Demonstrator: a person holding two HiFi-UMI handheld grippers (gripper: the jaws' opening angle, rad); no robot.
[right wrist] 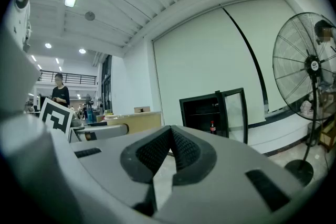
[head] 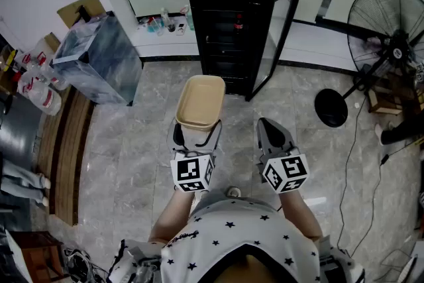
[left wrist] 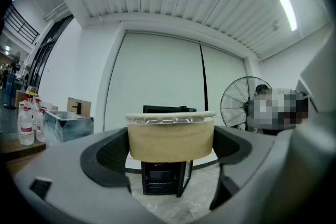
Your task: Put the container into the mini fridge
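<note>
A tan container (head: 199, 103) with a clear lid is held level between the wide-set jaws of my left gripper (head: 197, 132); in the left gripper view the container (left wrist: 170, 136) fills the gap between both pads. Ahead stands the black mini fridge (head: 228, 23) with its glass door (head: 278, 33) swung open to the right. The mini fridge (left wrist: 163, 176) shows below the container, and a red-labelled bottle (right wrist: 212, 127) stands inside the mini fridge (right wrist: 207, 115). My right gripper (head: 273, 132) hangs beside the left one, shut and empty, its pads (right wrist: 178, 149) meeting at the tips.
A standing fan (head: 391, 53) with a black round base (head: 331, 107) is at the right, its cable running over the floor. A plastic-wrapped box (head: 99, 59) and several bottles (head: 36, 86) sit at the left. Small bottles (head: 162, 22) line the wall left of the fridge.
</note>
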